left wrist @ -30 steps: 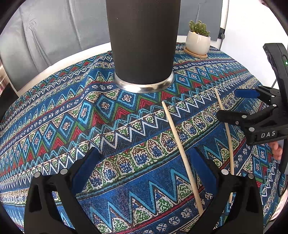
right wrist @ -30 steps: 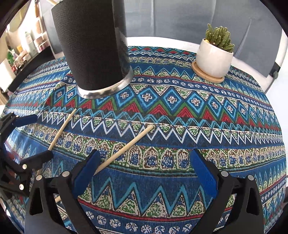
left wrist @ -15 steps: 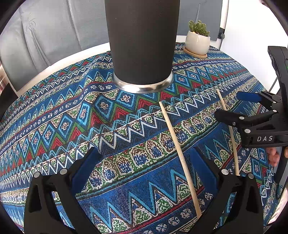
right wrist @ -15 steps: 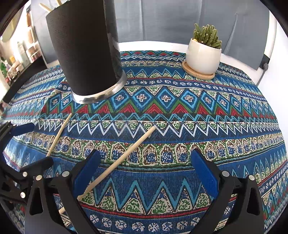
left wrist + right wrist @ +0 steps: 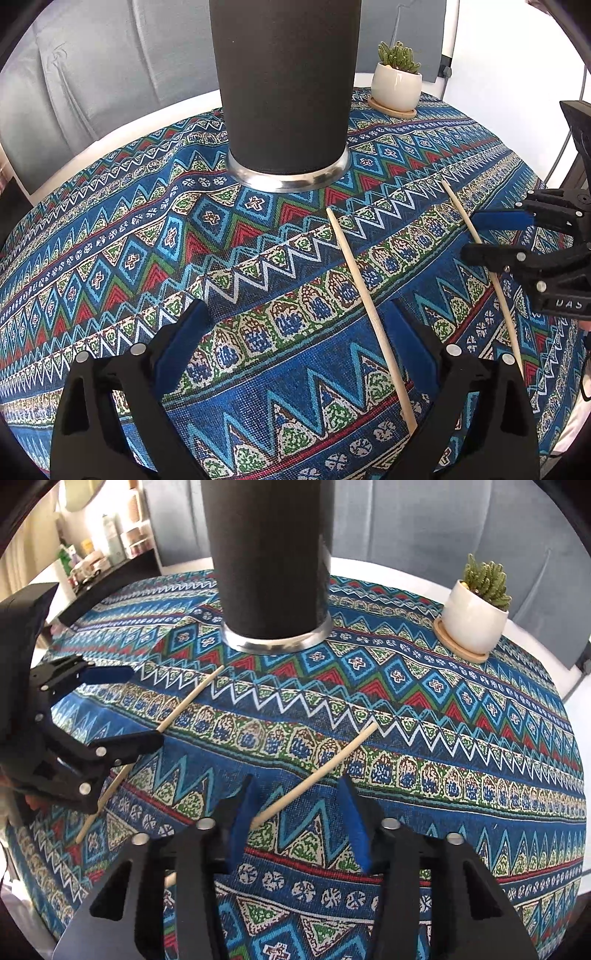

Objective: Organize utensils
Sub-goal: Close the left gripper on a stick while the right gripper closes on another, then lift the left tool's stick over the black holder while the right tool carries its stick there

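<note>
On the patterned cloth [image 5: 461,738], right gripper [image 5: 295,823] closing around a chopstick [image 5: 325,771]; left gripper [image 5: 295,339] wide, narrowing.

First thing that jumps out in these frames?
The tall black tumbler with its steel base, upright mid-table on the loud blue patterned tablecloth. Then two wooden chopsticks lying apart in front of it. The right claw is closing around one; the left claw straddles the other.

Your right hand-held gripper [image 5: 297,818] was closing around a wooden chopstick [image 5: 321,771] lying on the patterned tabletop [image 5: 461,738], pads not yet pressing. Your left hand-held gripper [image 5: 122,709] straddled a second chopstick [image 5: 184,705] near the black cup [image 5: 269,561].
</note>
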{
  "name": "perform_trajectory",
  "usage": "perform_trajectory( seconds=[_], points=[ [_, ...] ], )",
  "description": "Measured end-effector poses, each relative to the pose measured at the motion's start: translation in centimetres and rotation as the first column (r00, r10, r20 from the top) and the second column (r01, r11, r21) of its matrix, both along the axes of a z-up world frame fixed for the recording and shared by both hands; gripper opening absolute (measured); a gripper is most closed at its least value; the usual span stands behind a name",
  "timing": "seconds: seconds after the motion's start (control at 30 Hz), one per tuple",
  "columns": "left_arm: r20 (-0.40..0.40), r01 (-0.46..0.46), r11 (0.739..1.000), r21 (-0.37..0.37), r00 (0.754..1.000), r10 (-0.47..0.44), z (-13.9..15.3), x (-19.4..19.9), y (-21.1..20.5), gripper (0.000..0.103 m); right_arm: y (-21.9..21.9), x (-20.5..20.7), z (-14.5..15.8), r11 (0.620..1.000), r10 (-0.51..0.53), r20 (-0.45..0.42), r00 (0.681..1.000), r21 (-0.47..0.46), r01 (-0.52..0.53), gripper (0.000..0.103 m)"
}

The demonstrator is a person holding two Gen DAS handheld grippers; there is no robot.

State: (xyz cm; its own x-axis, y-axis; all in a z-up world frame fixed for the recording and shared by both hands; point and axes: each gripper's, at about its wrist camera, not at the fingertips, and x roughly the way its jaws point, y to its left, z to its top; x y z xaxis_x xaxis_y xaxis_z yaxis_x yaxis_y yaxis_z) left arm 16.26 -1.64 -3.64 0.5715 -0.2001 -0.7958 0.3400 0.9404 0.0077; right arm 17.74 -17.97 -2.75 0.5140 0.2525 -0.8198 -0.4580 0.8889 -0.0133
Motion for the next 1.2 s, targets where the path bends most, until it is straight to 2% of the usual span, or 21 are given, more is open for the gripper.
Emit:
perform_trajectory(
  seconds=[0.03, 0.13, 0.2, 0.23, 0.3, 0.37, 0.53, 0.7, 0.87, 1.0, 1.13, 1.17, 1.2],
  points=[
    [0.002, 0.007, 1.0, 0.002, 1.0, -0.007, 0.1, -0.1, 0.2, 0.086, -0.2, -0.1, 0.1, 1.0, 0.001, 0.008, 1.0, -0.002, -0.001, 0.014],
    [-0.011, 0.012, 1.0, -0.005, 1.0, -0.012, 0.5, -0.1, 1.4, 0.068, -1.0, -0.4, 0.1, 1.0, -0.004, 0.04, 0.999, -0.021, 0.004, 0.005],
    [-0.011, 0.001, 1.0, -0.006, 1.0, -0.001, 0.8, -0.1, 2.3, 0.049, -1.9, -0.2, 0.3, 1.0, -0.028, 0.02, 0.999, 0.001, 0.028, 0.005],
    [-0.011, -0.004, 1.0, -0.005, 1.0, 0.004, 0.9, -0.2, 2.7, 0.044, -2.5, -0.1, 0.5, 0.999, -0.04, 0.005, 0.999, 0.02, 0.04, 0.005],
    [-0.017, -0.006, 1.0, -0.011, 1.0, 0.006, 1.1, -0.3, 3.4, 0.021, -3.7, -0.1, 0.6, 0.997, -0.043, -0.031, 0.999, 0.067, 0.045, 0.005],
    [-0.02, -0.009, 1.0, -0.03, 1.0, 0.009, 1.1, -0.5, 4.1, 0.012, -4.8, -0.3, 0.5, 0.99, -0.051, -0.06, 0.997, 0.126, 0.059, 0.005],
    [-0.015, -0.015, 0.999, -0.052, 1.0, 0.014, 1.5, -0.9, 4.4, 0.007, -8.1, -1.5, -0.1, 0.948, -0.081, -0.111, 0.99, 0.3, 0.111, 0.005],
    [0.004, -0.011, 0.998, -0.065, 1.0, 0.012, 2.3, -1.3, 4.7, 0.003, -10.5, -2.8, 0.5, 0.899, -0.111, -0.1, 0.989, 0.414, 0.143, 0.005],
    [0.023, -0.022, 0.995, -0.102, 0.999, 0.024, 3.5, -1.3, 5.7, 0.003, -11.6, -3.7, 1.9, 0.873, -0.122, -0.075, 0.99, 0.467, 0.143, 0.005],
    [-0.021, -0.023, 0.987, -0.156, 1.0, 0.02, 3.5, -1.3, 6.2, 0.003, -12.1, -3.9, 2.7, 0.871, -0.127, -0.052, 0.991, 0.471, 0.136, 0.005],
    [-0.019, 0.005, 0.996, -0.094, 1.0, -0.006, 3.6, -1.6, 4.5, 0.004, -12.1, -3.8, 3.0, 0.878, -0.12, -0.042, 0.992, 0.462, 0.126, 0.005],
    [-0.03, 0.011, 0.996, -0.089, 0.999, -0.013, 3.6, -1.5, 4.2, 0.008, -12.0, -3.8, 3.1, 0.88, -0.116, -0.039, 0.992, 0.459, 0.121, 0.005],
    [-0.04, 0.011, 0.996, -0.092, 0.999, -0.015, 3.5, -1.5, 4.0, 0.02, -11.9, -3.8, 3.0, 0.882, -0.111, -0.039, 0.993, 0.456, 0.117, 0.005]
  ],
)
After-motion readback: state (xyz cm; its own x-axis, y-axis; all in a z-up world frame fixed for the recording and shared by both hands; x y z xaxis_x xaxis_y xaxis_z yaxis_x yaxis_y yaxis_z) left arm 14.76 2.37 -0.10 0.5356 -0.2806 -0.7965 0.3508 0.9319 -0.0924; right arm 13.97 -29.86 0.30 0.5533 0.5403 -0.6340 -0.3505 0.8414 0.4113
